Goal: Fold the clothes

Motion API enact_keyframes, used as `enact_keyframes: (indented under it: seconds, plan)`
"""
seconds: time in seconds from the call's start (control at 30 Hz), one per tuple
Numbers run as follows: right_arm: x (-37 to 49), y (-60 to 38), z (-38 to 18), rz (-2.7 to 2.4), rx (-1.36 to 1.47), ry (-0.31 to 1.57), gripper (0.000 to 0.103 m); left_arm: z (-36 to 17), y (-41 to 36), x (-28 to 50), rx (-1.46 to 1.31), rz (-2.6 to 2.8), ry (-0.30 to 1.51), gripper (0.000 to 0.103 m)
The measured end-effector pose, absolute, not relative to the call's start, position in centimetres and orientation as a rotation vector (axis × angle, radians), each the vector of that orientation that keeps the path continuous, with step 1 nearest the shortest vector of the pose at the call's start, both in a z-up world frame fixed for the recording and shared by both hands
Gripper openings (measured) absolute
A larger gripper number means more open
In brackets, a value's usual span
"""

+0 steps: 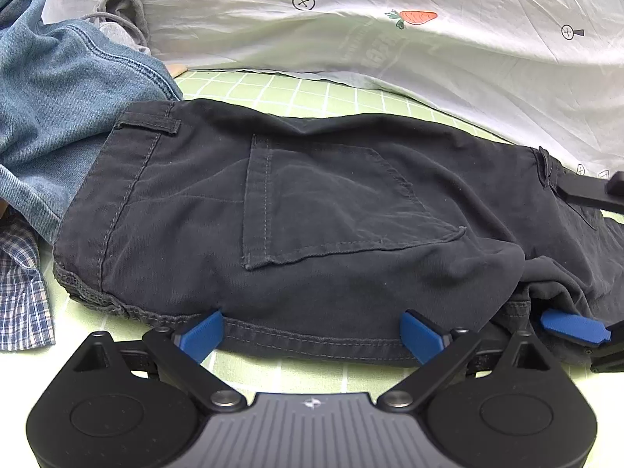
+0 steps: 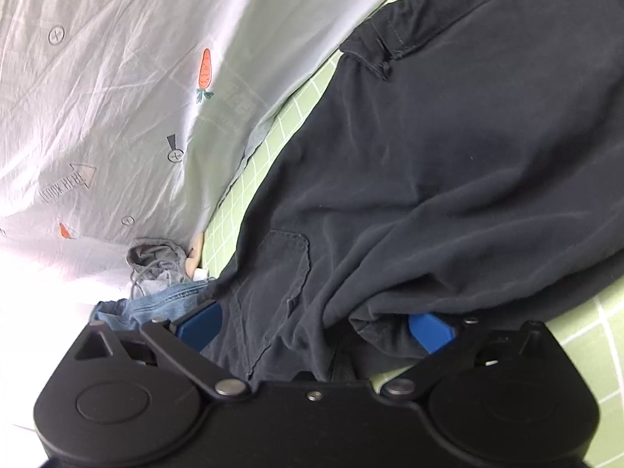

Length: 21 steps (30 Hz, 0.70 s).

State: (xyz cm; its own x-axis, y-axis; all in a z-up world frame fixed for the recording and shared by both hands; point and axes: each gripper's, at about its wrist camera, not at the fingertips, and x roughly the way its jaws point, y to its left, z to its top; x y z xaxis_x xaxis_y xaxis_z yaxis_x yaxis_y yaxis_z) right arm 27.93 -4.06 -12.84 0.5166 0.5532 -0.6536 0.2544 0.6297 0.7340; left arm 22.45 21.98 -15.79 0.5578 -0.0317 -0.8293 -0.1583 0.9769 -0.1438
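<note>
1. 2 claws work at the near edge of the dark trousers (image 1: 312, 202), which lie on a green checked sheet (image 1: 312, 89).
2. Left claw (image 1: 314, 335): jaws spread wide, with the hem of the trousers lying between the 2 blue pads (image 1: 202, 333). The pads do not press the cloth.
3. Right claw (image 2: 314, 329): jaws spread wide, with bunched trouser cloth filling the gap and draped over the claw body. Whether the pads touch the cloth cannot be told.
4. In the left wrist view, a back pocket (image 1: 331, 202) faces up and 1 blue pad of the right claw shows at the right edge.
5. Blue jeans (image 1: 66, 117) lie left of the trousers, touching them; a plaid shirt (image 1: 19, 284) lies nearer on the left.
6. A pale printed sheet (image 1: 429, 39) with a carrot motif (image 1: 417, 16) rises behind.
</note>
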Motion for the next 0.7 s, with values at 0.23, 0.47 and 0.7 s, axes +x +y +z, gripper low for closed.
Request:
enact_keyframes:
  seconds: [0.23, 0.47, 0.7]
  plan:
    - [28.7, -3.0, -13.7, 0.280, 0.898, 1.062, 0.103, -16.1, 22.5, 22.5, -0.243, 0.076, 0.985, 0.097]
    - [28.9, -3.1, -15.3, 0.369, 0.953, 1.057, 0.103, -16.4, 23.0, 22.4, -0.259, 0.081, 1.000, 0.097]
    - [26.0, -3.5, -16.3, 0.459, 0.963, 1.105, 0.103, -16.5, 24.6, 21.5, -0.297, 0.116, 0.998, 0.098]
